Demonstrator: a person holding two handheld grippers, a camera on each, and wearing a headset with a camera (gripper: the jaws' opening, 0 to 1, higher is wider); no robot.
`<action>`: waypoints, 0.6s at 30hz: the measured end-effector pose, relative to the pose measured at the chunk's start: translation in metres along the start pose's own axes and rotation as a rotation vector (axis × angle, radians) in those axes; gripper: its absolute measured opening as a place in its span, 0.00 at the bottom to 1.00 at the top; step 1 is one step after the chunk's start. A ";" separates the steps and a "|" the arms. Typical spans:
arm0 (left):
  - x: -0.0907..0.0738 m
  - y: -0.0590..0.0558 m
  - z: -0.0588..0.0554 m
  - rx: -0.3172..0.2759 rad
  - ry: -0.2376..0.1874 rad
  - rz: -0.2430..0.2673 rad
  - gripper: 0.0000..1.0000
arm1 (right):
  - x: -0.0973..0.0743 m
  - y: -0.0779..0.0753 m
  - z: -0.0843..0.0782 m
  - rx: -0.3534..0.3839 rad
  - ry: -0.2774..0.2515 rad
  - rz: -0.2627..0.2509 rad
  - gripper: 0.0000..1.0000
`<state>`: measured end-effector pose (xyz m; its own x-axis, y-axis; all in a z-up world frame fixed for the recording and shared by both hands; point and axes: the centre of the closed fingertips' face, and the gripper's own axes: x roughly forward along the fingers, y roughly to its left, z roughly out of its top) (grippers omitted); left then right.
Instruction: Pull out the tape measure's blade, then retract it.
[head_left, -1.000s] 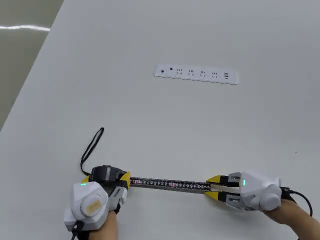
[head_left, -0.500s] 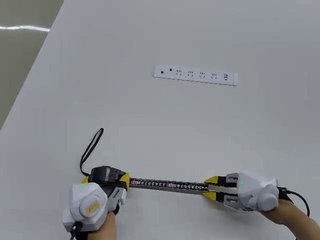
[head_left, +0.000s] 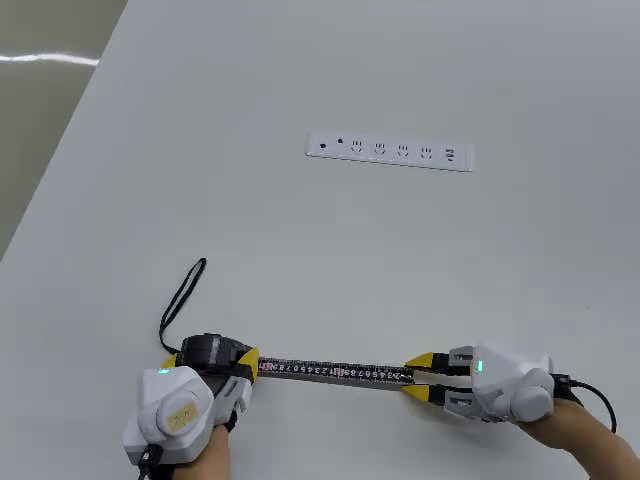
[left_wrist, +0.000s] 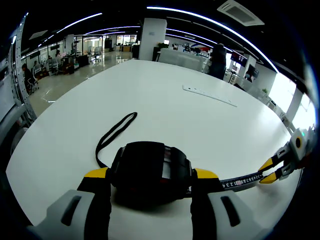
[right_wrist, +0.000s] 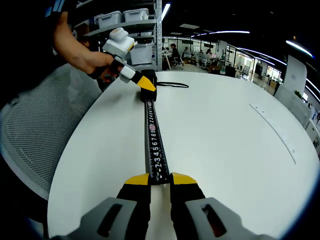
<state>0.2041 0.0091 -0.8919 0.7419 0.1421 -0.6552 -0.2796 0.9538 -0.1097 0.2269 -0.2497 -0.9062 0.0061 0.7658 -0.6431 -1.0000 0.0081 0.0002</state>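
A black tape measure case (head_left: 214, 351) (left_wrist: 150, 170) lies on the white table near its front edge, with my left gripper (head_left: 205, 372) (left_wrist: 150, 176) shut on it. Its black wrist strap (head_left: 183, 295) (left_wrist: 114, 134) trails away from the case. The dark blade (head_left: 335, 371) (right_wrist: 152, 142) with white numbers runs out flat over the table to the right. My right gripper (head_left: 418, 376) (right_wrist: 160, 180) is shut on the blade's end. In the right gripper view the left gripper (right_wrist: 142, 82) and the case (right_wrist: 150, 91) show at the far end of the blade.
A white power strip (head_left: 389, 150) (left_wrist: 209, 95) (right_wrist: 277, 130) lies farther back on the table. The table's left edge (head_left: 60, 140) drops to a grey floor. A cable (head_left: 590, 385) runs from the right gripper's rear.
My right gripper has moved a little to the left along with the blade's end, so slightly less blade is out. The left gripper and case stay put.
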 end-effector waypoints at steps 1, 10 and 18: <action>0.000 0.000 0.000 -0.001 0.001 -0.001 0.61 | 0.000 0.000 0.000 0.000 0.000 0.000 0.12; -0.001 0.000 0.000 -0.006 0.003 -0.010 0.61 | 0.001 0.001 0.000 0.003 -0.002 -0.001 0.12; -0.002 0.000 0.000 -0.017 0.004 -0.018 0.61 | 0.003 -0.001 0.002 0.001 -0.002 0.000 0.12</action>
<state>0.2027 0.0092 -0.8903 0.7445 0.1234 -0.6561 -0.2765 0.9515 -0.1348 0.2275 -0.2455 -0.9066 0.0066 0.7668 -0.6418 -1.0000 0.0091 0.0006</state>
